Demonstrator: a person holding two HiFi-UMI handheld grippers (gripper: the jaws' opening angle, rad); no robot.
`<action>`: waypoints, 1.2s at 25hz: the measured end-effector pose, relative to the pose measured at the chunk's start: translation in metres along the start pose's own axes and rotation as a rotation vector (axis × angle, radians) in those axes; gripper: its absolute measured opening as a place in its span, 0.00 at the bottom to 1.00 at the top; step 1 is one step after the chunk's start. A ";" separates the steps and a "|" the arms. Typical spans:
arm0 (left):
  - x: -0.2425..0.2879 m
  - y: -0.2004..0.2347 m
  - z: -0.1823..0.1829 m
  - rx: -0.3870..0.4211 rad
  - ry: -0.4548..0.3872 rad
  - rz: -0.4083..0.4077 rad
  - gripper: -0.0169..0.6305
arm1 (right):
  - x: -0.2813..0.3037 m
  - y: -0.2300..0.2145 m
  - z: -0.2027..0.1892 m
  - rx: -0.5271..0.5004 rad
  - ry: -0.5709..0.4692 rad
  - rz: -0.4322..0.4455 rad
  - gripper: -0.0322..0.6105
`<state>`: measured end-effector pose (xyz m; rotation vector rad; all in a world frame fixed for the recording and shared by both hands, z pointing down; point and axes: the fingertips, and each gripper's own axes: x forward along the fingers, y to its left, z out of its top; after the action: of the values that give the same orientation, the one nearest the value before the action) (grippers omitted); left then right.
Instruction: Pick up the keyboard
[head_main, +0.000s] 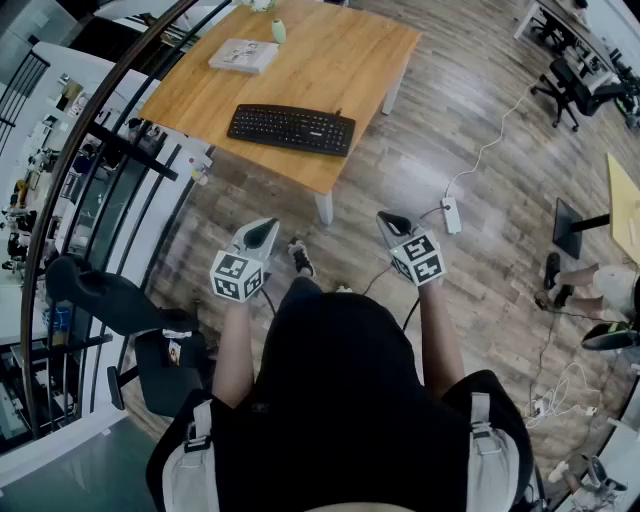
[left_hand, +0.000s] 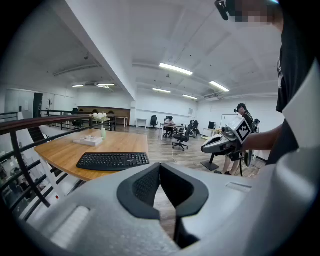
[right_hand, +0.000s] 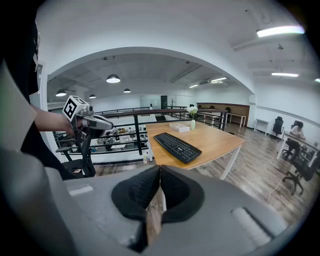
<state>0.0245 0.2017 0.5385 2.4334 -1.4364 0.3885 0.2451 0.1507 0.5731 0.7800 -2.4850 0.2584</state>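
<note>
1. My left gripper (left_hand: 160, 167): dark pads (left_hand: 142, 187) pressed flat together, nothing between them. It is held out ahead of me, nose tipped slightly down, over the wood floor (head_main: 480, 110).

2. My right gripper (right_hand: 160, 171): pads likewise closed tight on each other, holding nothing. It is level with the left one and apart from it, also tipped down, and each gripper shows in the other's view.

3. Keyboard (head_main: 291, 129): black, lying flat near the front edge of the table (head_main: 345, 55), ahead of both grippers and well clear of them. Neither gripper touches it.

4. Table: light wood top on white legs, standing beside a dark railing (head_main: 120, 95).

5. Book (head_main: 244, 55): pale, flat on the table beyond the keyboard.

6. Vase (head_main: 278, 31): small and green, holding white flowers, at the table's far edge near the book.

7. Power strip (head_main: 451, 215): white, on the floor to my right, its cable trailing away.

8. Chair (head_main: 110, 298): black, at my left by the railing.
</note>
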 end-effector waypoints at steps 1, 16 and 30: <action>0.000 0.002 0.000 0.002 0.004 0.003 0.05 | 0.003 0.001 0.000 -0.003 0.004 0.009 0.06; 0.015 0.038 0.005 0.018 0.030 -0.001 0.05 | 0.037 -0.008 0.006 -0.003 0.060 0.032 0.06; 0.047 0.109 0.015 -0.015 0.044 -0.023 0.05 | 0.106 -0.028 0.041 0.002 0.094 0.013 0.06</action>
<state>-0.0478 0.1083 0.5538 2.4118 -1.3877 0.4218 0.1697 0.0637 0.5957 0.7353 -2.4027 0.2961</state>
